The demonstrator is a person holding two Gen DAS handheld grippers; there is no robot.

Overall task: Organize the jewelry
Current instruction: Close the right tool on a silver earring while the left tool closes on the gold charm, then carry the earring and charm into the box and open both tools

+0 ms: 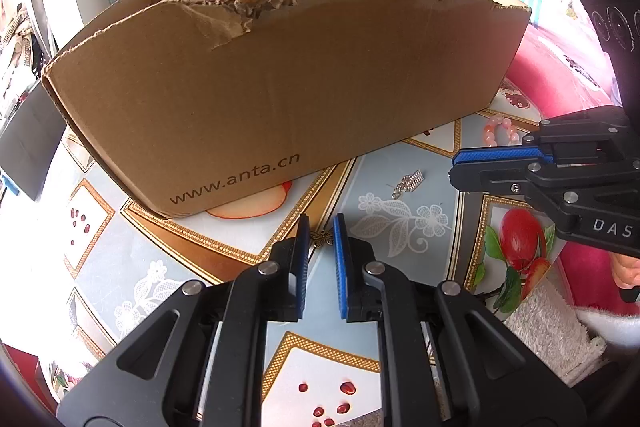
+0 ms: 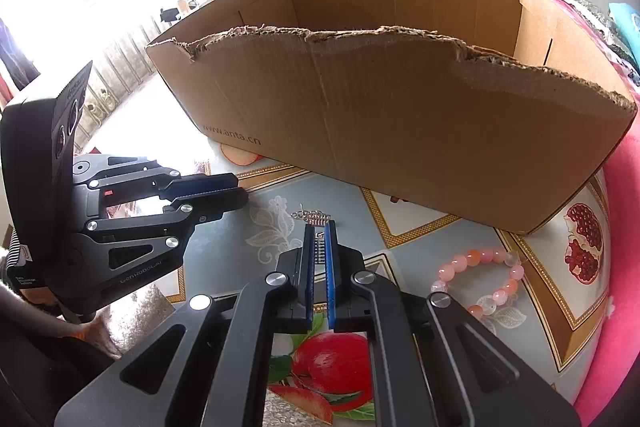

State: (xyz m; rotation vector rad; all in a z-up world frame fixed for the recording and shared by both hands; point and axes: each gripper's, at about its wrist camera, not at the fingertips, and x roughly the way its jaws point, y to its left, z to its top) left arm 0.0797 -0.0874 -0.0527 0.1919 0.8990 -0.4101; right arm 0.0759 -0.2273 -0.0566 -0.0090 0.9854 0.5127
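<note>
My left gripper [image 1: 322,227] pinching a small bronze butterfly charm [image 1: 322,239] at its fingertips, my right gripper [image 2: 320,231] clenched on a silver earring [image 2: 318,247], its rings [image 2: 311,215] poking past, pink bead bracelet [image 2: 482,281] beside, cardboard box [image 2: 400,131] beyond.

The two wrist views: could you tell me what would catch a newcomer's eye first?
The big torn-edged cardboard box fills the back of the patterned tablecloth. In front, the right gripper pinches a silver earring, and a pink bead bracelet lies to its right.
</note>
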